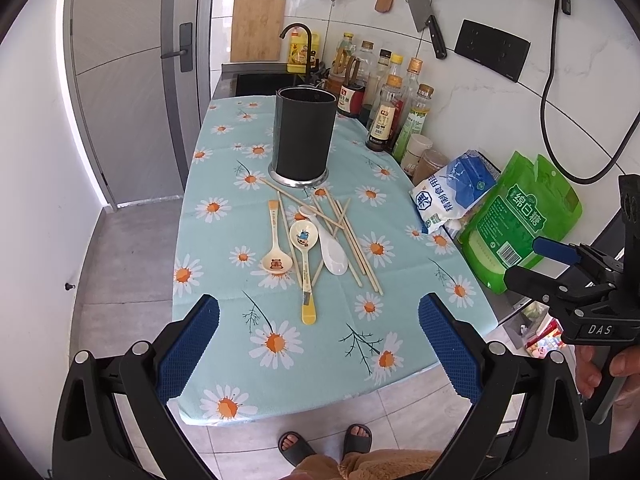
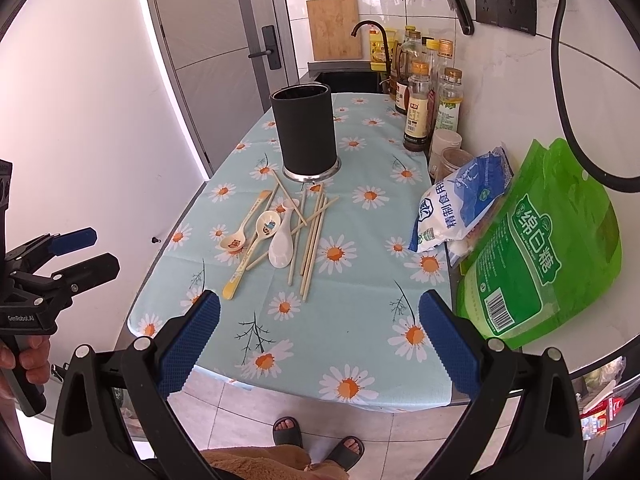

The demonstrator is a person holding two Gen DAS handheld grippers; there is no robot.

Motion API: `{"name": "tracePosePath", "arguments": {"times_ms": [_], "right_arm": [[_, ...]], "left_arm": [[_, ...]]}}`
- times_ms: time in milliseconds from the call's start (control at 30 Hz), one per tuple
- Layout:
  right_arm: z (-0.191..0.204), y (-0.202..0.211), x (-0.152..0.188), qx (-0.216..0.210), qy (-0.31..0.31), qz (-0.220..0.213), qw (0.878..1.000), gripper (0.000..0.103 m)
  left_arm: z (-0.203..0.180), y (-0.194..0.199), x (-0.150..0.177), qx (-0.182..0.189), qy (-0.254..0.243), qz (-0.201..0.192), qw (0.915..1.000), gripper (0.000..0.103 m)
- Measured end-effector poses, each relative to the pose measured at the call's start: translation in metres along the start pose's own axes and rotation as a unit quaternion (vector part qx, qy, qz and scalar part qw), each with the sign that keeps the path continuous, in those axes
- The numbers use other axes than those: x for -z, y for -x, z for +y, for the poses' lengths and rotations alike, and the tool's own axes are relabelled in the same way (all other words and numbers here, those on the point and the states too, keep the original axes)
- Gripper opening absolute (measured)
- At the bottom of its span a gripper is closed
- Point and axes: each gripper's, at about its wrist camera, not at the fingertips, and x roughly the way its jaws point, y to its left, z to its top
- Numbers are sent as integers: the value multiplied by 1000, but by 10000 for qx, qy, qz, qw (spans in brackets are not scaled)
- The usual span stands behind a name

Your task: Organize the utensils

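Observation:
A black cylindrical utensil holder [image 1: 303,136] [image 2: 305,133] stands upright on the daisy-print tablecloth [image 1: 360,344] [image 2: 360,320]. In front of it lies a loose pile: several wooden chopsticks [image 1: 356,246] [image 2: 312,240], a white ceramic spoon [image 1: 333,252] [image 2: 281,246], a cartoon-print spoon with a yellow handle end [image 1: 305,256] [image 2: 256,244] and a cream spoon with a bear [image 1: 275,248] [image 2: 240,232]. My left gripper [image 1: 319,344] is open and empty, held above the table's near edge. My right gripper [image 2: 319,340] is open and empty too, to the right of the left one.
Sauce and oil bottles [image 1: 388,96] [image 2: 424,92] line the wall on the right. A salt bag [image 1: 452,192] [image 2: 464,204] and a green sugar bag [image 1: 520,220] [image 2: 548,244] lie at the right edge. A sink [image 1: 264,78] is behind the holder. A door [image 1: 132,80] is on the left.

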Motion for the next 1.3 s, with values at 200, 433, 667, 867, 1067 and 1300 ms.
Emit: {"name": "tracePosePath", "arguments": {"times_ms": [200,433,667,867,1067,1300], "right_arm": [[1,-2,-1,34,1,23,10000,99],[4,-3,-4,95,-1,19,10000,99],[12,-6,-5,210,-33,38,9998,99],[20,-11,-5,349,-64,71,9993,99],[23,-13,-5,483,-119,28,9988,99],[20,-23,-16,442,-143,73,9989,99]], "left_arm": [[1,-2,-2,39,-40,44,10000,97],[3,-5,-5,109,-105,82,9999,97],[10,-5,-6,229,-167,88,9996,97],[18,-6,-4,345,-225,128,9991,97],[28,-14,-2,472,-254,234,9983,97],[41,-21,-7,599,-161,295,9976,97]]}}
